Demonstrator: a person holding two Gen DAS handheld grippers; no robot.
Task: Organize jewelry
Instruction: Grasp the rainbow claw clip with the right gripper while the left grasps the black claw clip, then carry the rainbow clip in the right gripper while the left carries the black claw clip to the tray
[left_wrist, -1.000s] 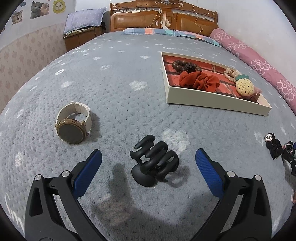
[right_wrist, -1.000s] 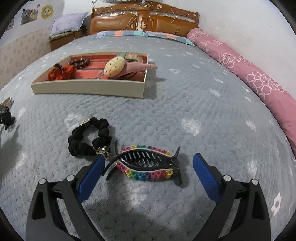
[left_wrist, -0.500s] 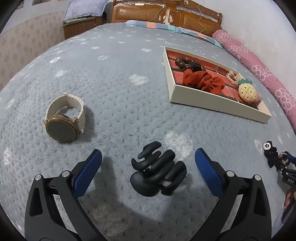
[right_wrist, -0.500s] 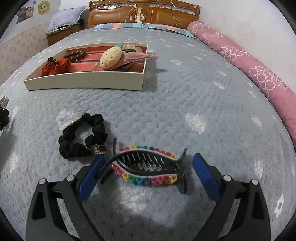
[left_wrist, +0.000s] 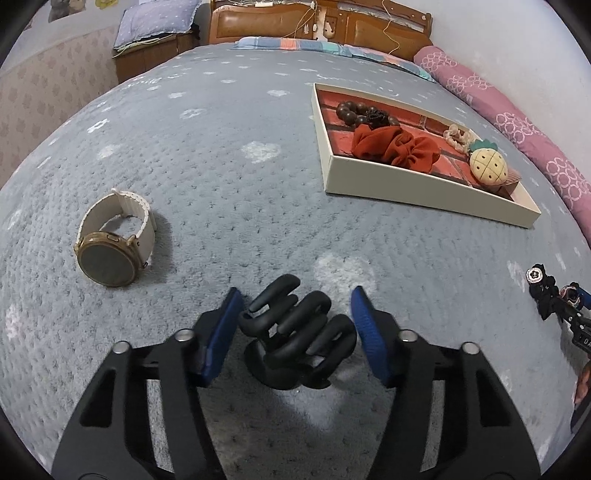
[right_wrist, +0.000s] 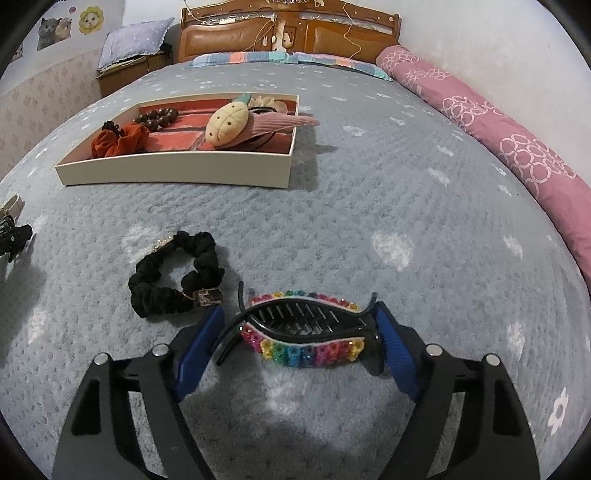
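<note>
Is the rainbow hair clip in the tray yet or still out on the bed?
Still out. The rainbow hair clip lies on the grey bedspread between the right gripper fingers, well short of the tray.

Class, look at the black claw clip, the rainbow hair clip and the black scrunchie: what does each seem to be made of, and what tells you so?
Black claw hair clip: probably matte plastic; smooth, rounded moulded prongs with a dull sheen.
Rainbow flower-trimmed hair clip: glossy black plastic frame and teeth; the flowers look like beads or crochet, unclear which.
Black gathered scrunchie: soft fabric, shown by its ruffled folds; a small gold-coloured charm, possibly metal.
</note>
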